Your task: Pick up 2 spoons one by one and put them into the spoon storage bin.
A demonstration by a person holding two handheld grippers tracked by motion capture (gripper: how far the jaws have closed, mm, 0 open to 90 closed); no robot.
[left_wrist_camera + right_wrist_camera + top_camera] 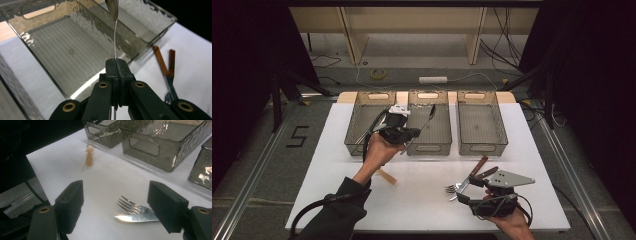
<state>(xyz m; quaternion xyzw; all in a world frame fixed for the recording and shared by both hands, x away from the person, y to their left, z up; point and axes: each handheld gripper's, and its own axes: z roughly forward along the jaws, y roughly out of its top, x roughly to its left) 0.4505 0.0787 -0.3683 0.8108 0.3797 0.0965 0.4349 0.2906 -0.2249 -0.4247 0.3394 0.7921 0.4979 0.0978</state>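
Note:
My left gripper [411, 134] hangs above the near edge of the middle bin [427, 149], shut on the thin handle of a metal spoon [430, 113]. In the left gripper view the jaws [116, 62] pinch the spoon [115, 27] upright, its bowl over the ribbed floor of the bin [62, 57]. Near the table's front right, my right gripper [469, 189] stands open. Between and just beyond its jaws [118, 202] lie a fork [131, 205] and a knife [136, 218], not touched. Their wooden handles [482, 167] point toward the right bin.
Three smoked plastic bins stand in a row at the back of the white table [427, 200]: left [362, 127], middle, and right [482, 125]. A small wooden-handled utensil [387, 176] lies by the left forearm, also visible in the right gripper view [89, 157].

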